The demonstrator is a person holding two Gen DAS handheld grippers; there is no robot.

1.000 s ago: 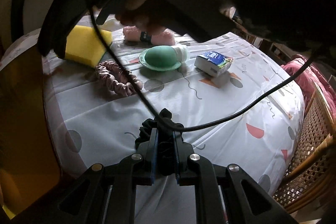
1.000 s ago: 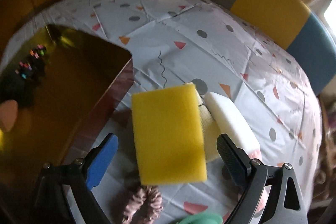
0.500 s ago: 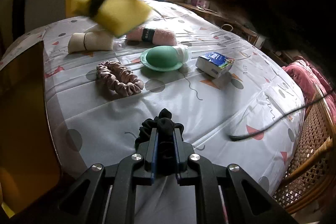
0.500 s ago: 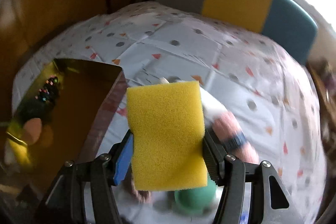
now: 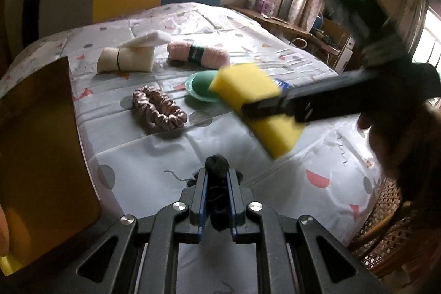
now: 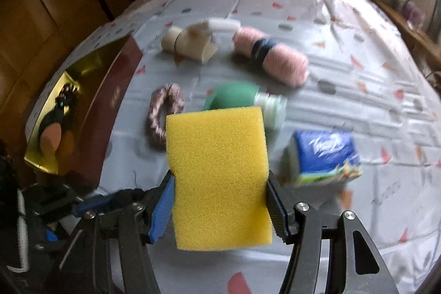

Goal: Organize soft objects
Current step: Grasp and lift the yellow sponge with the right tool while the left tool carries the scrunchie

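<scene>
Clamping the yellow sponge [image 6: 219, 175] between its two pads, the right gripper [image 6: 220, 204] holds it in the air above the patterned tablecloth [image 5: 154, 156]; the pads press the sponge's long sides near its lower half. In the left wrist view the same sponge [image 5: 248, 90] hangs over the near right part of the cloth, in front of the green silicone item [image 5: 202, 86]. The left gripper [image 5: 216, 185] has its jaws nearly together, pinching a black fabric piece [image 5: 217, 164] just above the cloth's near edge. Resting on the cloth are a pink scrunchie [image 5: 160, 106], a cream rolled towel [image 5: 126, 59], a pink rolled towel [image 5: 198, 54] with a dark band, and a blue tissue pack [image 6: 325, 153]. A gold-lined box [image 6: 80, 106] stands at the left edge, with dark items inside.
</scene>
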